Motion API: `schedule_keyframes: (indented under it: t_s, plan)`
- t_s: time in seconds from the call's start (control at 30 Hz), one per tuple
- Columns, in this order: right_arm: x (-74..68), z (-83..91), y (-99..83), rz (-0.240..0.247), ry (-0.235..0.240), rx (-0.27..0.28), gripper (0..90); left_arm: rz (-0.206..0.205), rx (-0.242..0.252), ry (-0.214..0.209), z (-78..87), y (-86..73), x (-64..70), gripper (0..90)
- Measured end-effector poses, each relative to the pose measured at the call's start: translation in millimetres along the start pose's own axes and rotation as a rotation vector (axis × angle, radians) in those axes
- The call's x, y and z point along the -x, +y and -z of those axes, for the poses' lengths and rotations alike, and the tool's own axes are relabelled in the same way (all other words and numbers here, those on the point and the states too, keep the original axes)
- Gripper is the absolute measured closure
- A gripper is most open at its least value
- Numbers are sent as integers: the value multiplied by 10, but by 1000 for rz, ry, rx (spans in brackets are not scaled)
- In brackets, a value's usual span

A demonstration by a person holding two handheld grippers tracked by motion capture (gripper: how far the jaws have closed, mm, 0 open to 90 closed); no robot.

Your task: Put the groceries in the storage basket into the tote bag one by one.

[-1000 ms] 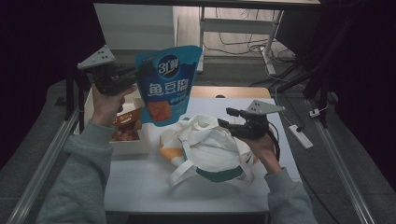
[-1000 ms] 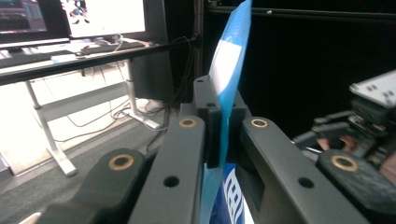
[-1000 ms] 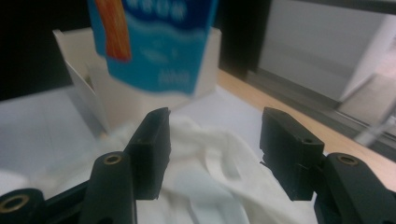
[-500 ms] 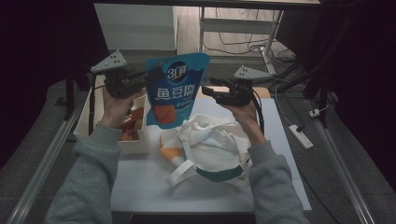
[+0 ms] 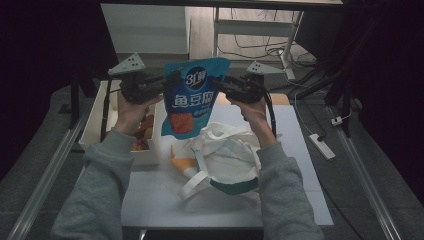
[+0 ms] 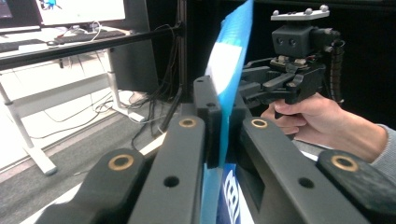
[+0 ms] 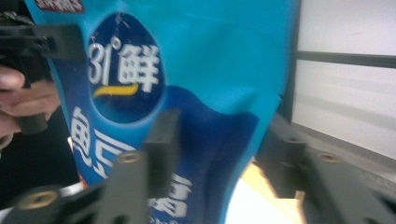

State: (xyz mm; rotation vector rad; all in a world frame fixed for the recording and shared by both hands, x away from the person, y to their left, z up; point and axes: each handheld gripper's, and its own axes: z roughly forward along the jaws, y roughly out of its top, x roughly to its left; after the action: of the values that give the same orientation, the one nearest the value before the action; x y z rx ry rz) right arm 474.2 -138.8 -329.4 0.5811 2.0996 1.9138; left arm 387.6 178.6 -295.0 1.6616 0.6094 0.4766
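A blue snack pouch (image 5: 192,95) with white lettering hangs upright in the air above the table. My left gripper (image 5: 167,82) is shut on its upper left edge; in the left gripper view the jaws (image 6: 223,135) pinch the thin blue pouch (image 6: 231,70) edge-on. My right gripper (image 5: 221,86) is at the pouch's upper right edge. In the right gripper view its jaws (image 7: 219,135) stand apart, one in front of the pouch (image 7: 196,70) and one behind, not pressing it. The right gripper (image 6: 280,79) also appears in the left gripper view, just beyond the pouch.
A white tote bag (image 5: 227,155) with loose handles lies crumpled mid-table under the pouch. A white box (image 5: 95,122) with packaged snacks stands at the left. An orange item (image 5: 181,164) lies by the tote. A power strip (image 5: 322,146) lies on the floor to the right.
My right gripper rose from the tote bag to the pouch's right edge. My left gripper carried the pouch right, toward the table's middle.
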Motion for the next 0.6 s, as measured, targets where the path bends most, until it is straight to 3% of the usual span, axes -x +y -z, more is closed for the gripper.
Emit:
schedule_keyframes:
  t_s: [0.1, 0.17, 0.23, 0.3, 0.43, 0.6]
  plan:
    - [30, 15, -8, -21, -6, 31, 766, 2, 4, 6, 13, 1, -37, 895]
    - [29, 27, -11, 7, -11, 38, 896, -12, -3, 21, 17, 7, -42, 895]
    - [-25, -1, -6, 71, -51, 20, 898, -39, -15, 47, 21, 11, -29, 894]
    - [-58, -34, -10, 100, -75, 16, 900, -42, -18, 48, 35, 10, -33, 894]
    - [-73, -36, 3, 101, -88, 60, 900, -49, -17, 53, 45, 8, -39, 892]
    - [-77, 15, 47, 81, -118, 125, 900, -88, -46, 76, -5, -13, -10, 886]
